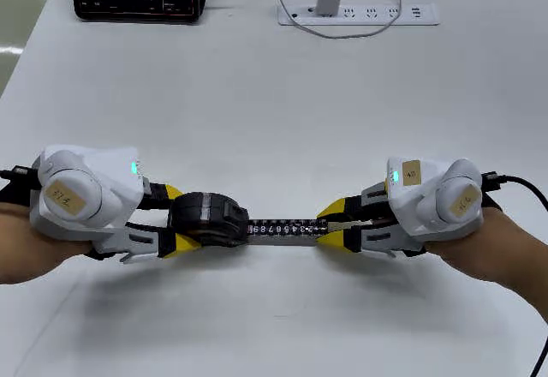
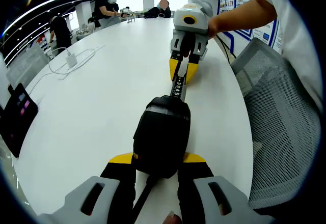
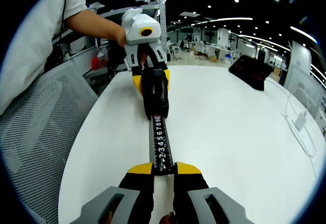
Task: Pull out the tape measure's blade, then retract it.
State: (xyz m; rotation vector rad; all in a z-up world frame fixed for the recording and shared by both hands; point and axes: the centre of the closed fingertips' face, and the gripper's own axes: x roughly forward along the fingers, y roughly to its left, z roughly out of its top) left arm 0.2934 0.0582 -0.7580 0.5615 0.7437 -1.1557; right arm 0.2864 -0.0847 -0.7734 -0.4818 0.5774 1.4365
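My left gripper [image 1: 177,220] is clamped on the tape measure [image 1: 210,219], anchoring its case low over the bench [image 1: 257,94]; whether the two touch, I cannot tell. My right gripper [image 1: 332,224] is pinched narrow on the blade [image 1: 282,228] tip, so a short length spans between them. Case: black, rounded, matte. Blade: a thin, flat, dark strip with pale numerals, held straight. I judge the pull-out to be only partial.

The tip of the black, white-numbered tape blade [image 3: 160,142] is hidden between the jaws of the right gripper [image 3: 164,169]. The jaws of the left gripper [image 2: 159,158] cover the rear of the black rounded tape measure case [image 2: 162,132].
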